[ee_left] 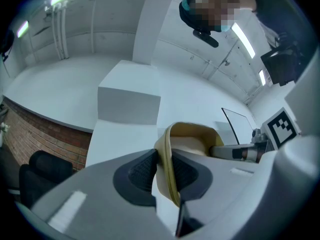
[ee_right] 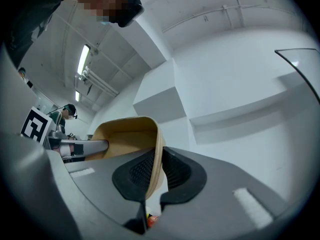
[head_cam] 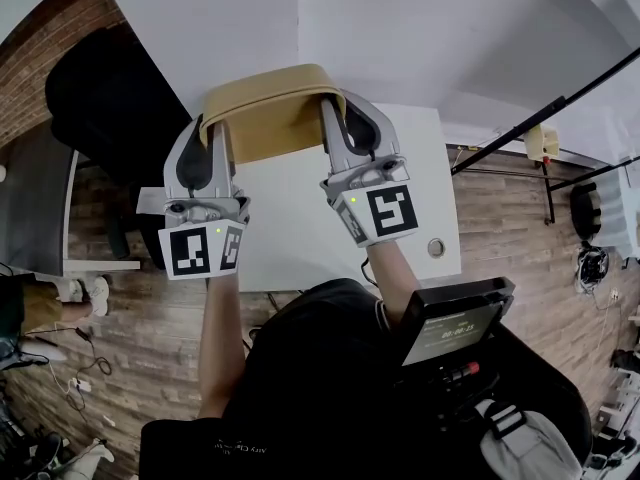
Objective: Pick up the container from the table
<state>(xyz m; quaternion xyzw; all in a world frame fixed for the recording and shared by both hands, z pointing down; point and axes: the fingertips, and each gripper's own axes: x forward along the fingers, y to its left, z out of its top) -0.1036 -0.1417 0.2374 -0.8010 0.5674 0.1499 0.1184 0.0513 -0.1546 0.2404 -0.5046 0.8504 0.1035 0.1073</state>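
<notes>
A tan, thin-walled container (head_cam: 268, 108) is held up between both grippers, above the far part of the white table (head_cam: 300, 230). My left gripper (head_cam: 212, 136) is shut on its left wall; in the left gripper view the ribbed pads (ee_left: 142, 171) press that wall (ee_left: 167, 169) from both sides. On the opposite side my right gripper (head_cam: 342, 113) is shut on the right wall, pinched edge-on between its jaws (ee_right: 156, 168). Each gripper view shows the container's hollow (ee_right: 122, 136) and the other gripper's finger (ee_left: 239, 152) across it.
A black chair (head_cam: 105, 98) stands at the left by a brick wall. The table has a round hole (head_cam: 436, 247) near its right front corner. A black device with a screen (head_cam: 452, 326) hangs at the person's chest. A black pole (head_cam: 545, 113) slants at right.
</notes>
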